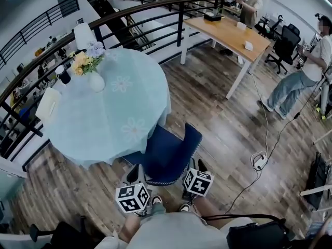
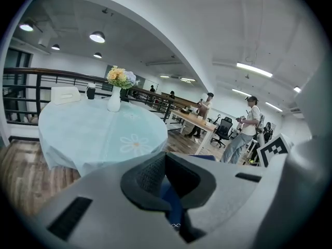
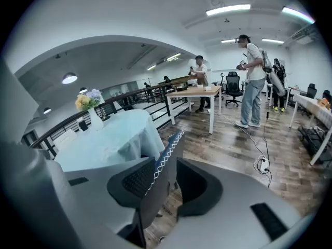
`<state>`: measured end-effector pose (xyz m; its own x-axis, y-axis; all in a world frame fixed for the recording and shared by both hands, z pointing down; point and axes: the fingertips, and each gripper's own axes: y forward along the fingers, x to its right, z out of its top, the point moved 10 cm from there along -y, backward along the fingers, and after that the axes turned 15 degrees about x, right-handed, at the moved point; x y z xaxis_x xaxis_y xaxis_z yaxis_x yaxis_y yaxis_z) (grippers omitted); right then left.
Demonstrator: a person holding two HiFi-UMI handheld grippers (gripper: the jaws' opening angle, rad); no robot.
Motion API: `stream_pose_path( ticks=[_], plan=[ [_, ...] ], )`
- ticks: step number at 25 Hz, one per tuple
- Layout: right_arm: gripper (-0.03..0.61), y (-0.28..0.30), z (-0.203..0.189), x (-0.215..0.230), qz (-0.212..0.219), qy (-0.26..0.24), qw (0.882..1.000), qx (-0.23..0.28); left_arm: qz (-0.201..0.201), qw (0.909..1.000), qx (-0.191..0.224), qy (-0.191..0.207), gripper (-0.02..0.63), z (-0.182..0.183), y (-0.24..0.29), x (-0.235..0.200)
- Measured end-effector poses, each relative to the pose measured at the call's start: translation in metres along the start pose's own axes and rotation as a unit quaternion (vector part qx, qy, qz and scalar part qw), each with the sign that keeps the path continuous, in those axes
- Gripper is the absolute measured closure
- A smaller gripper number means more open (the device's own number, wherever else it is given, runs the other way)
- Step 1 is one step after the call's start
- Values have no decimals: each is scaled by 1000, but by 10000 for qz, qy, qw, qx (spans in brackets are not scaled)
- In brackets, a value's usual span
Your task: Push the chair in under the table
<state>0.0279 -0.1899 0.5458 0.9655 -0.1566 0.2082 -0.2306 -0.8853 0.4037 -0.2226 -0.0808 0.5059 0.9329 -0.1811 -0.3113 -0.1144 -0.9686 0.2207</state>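
A blue chair (image 1: 167, 152) stands with its seat partly under the round table with a pale blue cloth (image 1: 119, 113), its back toward me. My left gripper (image 1: 138, 178) is at the left end of the chair back. In the left gripper view (image 2: 167, 185) its jaws stand close together with the blue back's edge (image 2: 174, 206) pinched between them. My right gripper (image 1: 191, 168) is at the right end of the back. In the right gripper view (image 3: 165, 183) its jaws stand wide around the stitched edge of the back (image 3: 167, 160), with a gap beside the right pad.
On the table are a white vase of flowers (image 1: 94, 71), a black cup (image 1: 63, 75) and a white box (image 1: 47, 104). A black railing (image 1: 129, 14) curves behind. A wooden desk (image 1: 231, 32), a person (image 1: 306, 71) and a floor power strip (image 1: 258, 161) are at right.
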Motion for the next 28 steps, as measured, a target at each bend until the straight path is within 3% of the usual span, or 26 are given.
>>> stream_pose_path(
  ticks=[7,12,18,24,28],
  plan=[
    [447,-23,14,5,317,-258,9984,395,-92,10000,23,25,609,-3,-9,18],
    [508,-41,25,16,462,-327,9962,668,-156,9998,1,87,609,-7,-18,38],
    [548,-59,25,35,601,-83,9954,746,-181,9997,-19,137,609,-13,-32,57],
    [555,-74,24,49,1288,407,9862,955,-185,9997,-20,160,609,-23,-43,77],
    [560,-81,26,52,1628,183,9810,1038,-192,9996,-1,183,609,-27,-48,88]
  ],
)
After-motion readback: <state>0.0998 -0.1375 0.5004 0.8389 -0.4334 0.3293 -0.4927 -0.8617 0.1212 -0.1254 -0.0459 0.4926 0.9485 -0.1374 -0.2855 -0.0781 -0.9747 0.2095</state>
